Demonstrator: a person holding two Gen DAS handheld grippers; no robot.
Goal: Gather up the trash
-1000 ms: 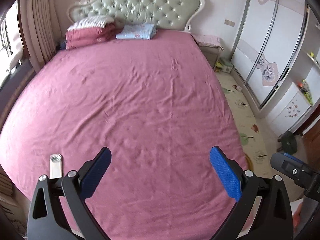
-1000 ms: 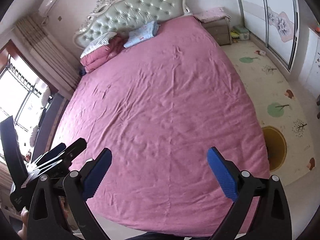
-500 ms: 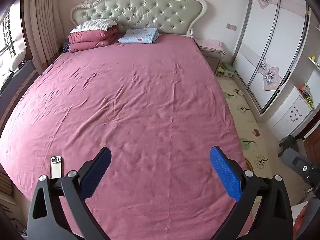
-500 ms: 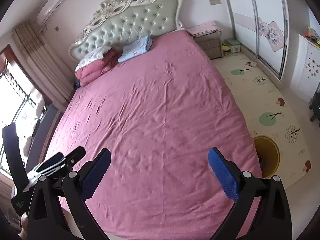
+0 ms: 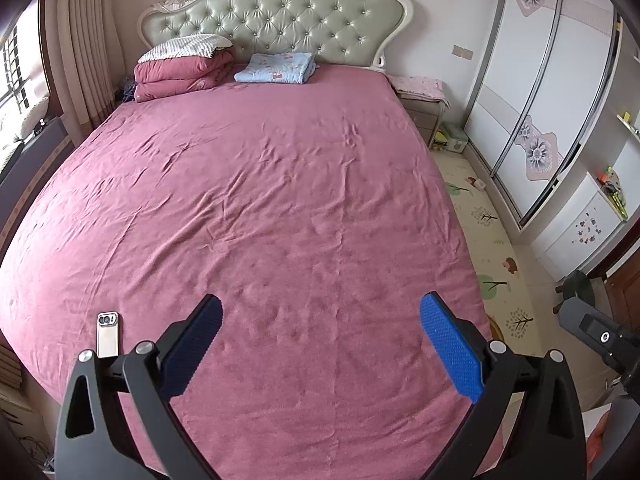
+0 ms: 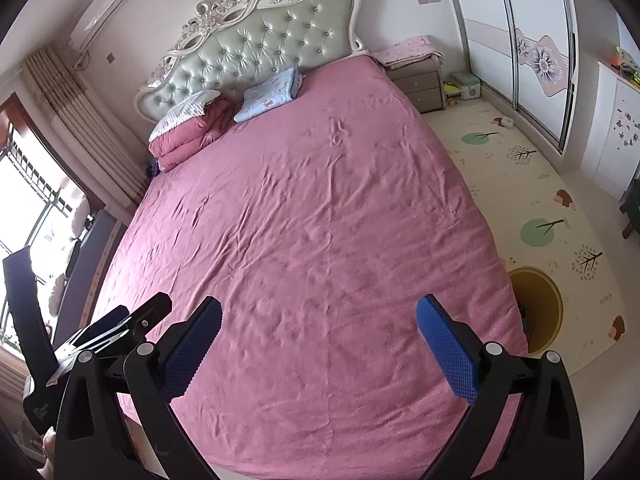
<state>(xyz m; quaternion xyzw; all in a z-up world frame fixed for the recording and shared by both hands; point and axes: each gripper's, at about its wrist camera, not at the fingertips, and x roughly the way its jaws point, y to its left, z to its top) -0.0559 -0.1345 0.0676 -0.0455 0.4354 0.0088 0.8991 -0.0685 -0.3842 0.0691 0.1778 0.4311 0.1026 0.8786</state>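
My left gripper (image 5: 320, 340) is open and empty, held above the foot of a large bed with a pink sheet (image 5: 260, 200). My right gripper (image 6: 318, 340) is open and empty too, above the same bed's (image 6: 320, 220) foot end. No trash shows on the sheet in either view. A small object (image 5: 478, 184) lies on the floor mat by the wardrobe; it also shows in the right wrist view (image 6: 507, 122). I cannot tell what it is. The left gripper's body (image 6: 100, 332) shows at the left of the right wrist view.
A phone (image 5: 108, 334) lies on the bed's near left corner. Folded quilts (image 5: 182, 66) and a blue blanket (image 5: 276, 68) sit by the headboard. A nightstand (image 5: 420, 96), wardrobe (image 5: 540, 100), patterned floor mat (image 6: 540, 200) and a yellow round container (image 6: 536, 312) are to the right.
Both grippers have tilted up and drawn back, so the headboard and more of the room show. The jaws have stayed open.
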